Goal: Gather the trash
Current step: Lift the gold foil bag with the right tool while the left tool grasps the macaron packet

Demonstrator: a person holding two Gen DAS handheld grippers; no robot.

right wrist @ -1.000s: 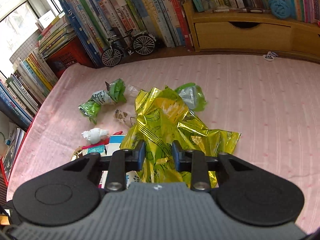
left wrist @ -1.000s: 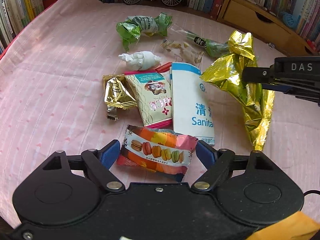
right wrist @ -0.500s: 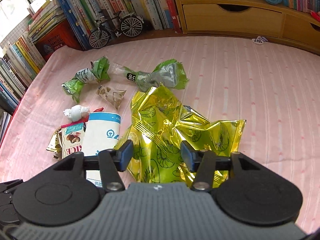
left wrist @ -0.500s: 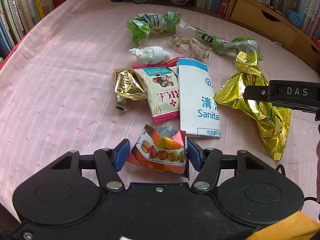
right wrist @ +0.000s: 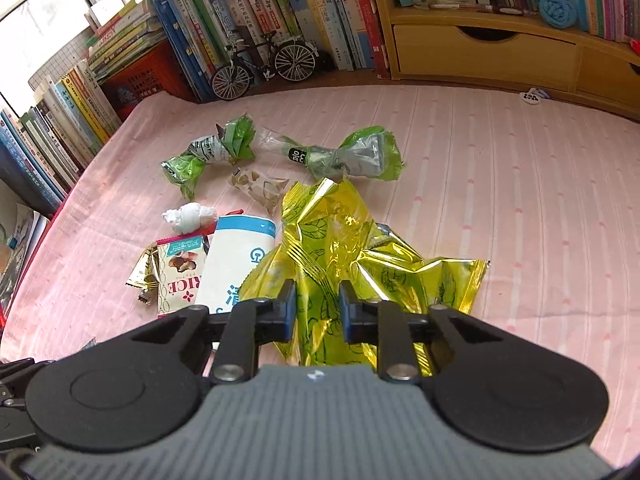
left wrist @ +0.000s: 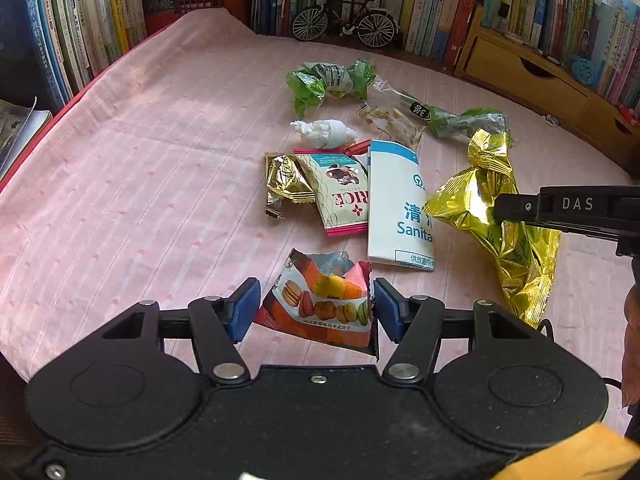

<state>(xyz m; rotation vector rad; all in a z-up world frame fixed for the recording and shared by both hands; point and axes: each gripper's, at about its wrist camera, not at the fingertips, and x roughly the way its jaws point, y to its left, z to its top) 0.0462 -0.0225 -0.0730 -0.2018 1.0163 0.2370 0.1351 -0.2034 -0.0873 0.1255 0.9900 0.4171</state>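
An orange macaron wrapper (left wrist: 320,300), torn open at the top, hangs crumpled between the blue pads of my left gripper (left wrist: 314,312), which is shut on it just above the pink cloth (left wrist: 140,160). A crinkled yellow-gold foil bag (right wrist: 360,256) lies to the right of the pile. My right gripper (right wrist: 318,308) has its jaws closing, and the pads pinch the bag's near end. In the left wrist view the same bag (left wrist: 480,196) bunches up against the right gripper's black finger (left wrist: 520,208).
On the cloth lie a white-blue sachet (left wrist: 396,204), a rice snack pack (left wrist: 340,196), a gold wrapper (left wrist: 284,180), a tissue wad (left wrist: 324,134), a clear nut packet (left wrist: 392,124) and two green wrappers (right wrist: 360,156). Books, a model bicycle (left wrist: 344,24) and a wooden drawer unit (right wrist: 480,52) line the back.
My left gripper closed on the macaron wrapper and lifted it off the cloth. My right gripper opened wide over the foil bag, then closed on it again.
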